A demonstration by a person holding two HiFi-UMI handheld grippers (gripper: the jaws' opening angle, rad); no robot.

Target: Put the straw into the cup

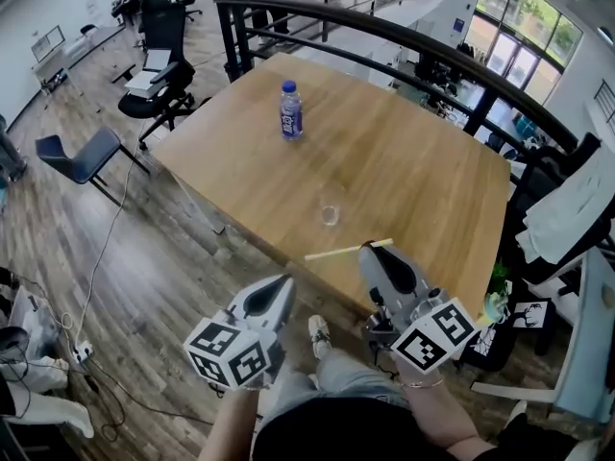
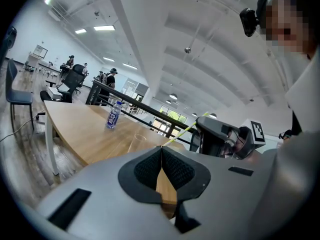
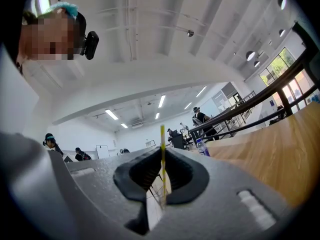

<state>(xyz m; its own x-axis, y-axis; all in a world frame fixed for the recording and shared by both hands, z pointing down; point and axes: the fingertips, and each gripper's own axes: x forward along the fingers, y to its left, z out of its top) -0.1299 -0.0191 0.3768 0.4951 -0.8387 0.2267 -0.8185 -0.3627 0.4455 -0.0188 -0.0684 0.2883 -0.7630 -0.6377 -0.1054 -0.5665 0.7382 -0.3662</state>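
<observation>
A clear cup (image 1: 331, 210) stands upright on the wooden table (image 1: 413, 171), near its front edge. My right gripper (image 1: 369, 250) is shut on a yellow straw (image 1: 346, 251), which lies level and points left, just short of the table edge and nearer to me than the cup. In the right gripper view the straw (image 3: 162, 154) stands up between the closed pads. My left gripper (image 1: 287, 280) hangs lower left, off the table, shut with nothing in it. The left gripper view shows its jaws meeting (image 2: 161, 150), with the cup (image 2: 136, 143), the straw (image 2: 187, 128) and the right gripper (image 2: 216, 134) beyond.
A blue-labelled water bottle (image 1: 290, 110) stands at the table's far side. A black railing (image 1: 384, 41) curves behind the table. Office chairs (image 1: 159, 60) and a blue chair (image 1: 82, 154) stand on the wooden floor at left, where cables (image 1: 91, 286) trail.
</observation>
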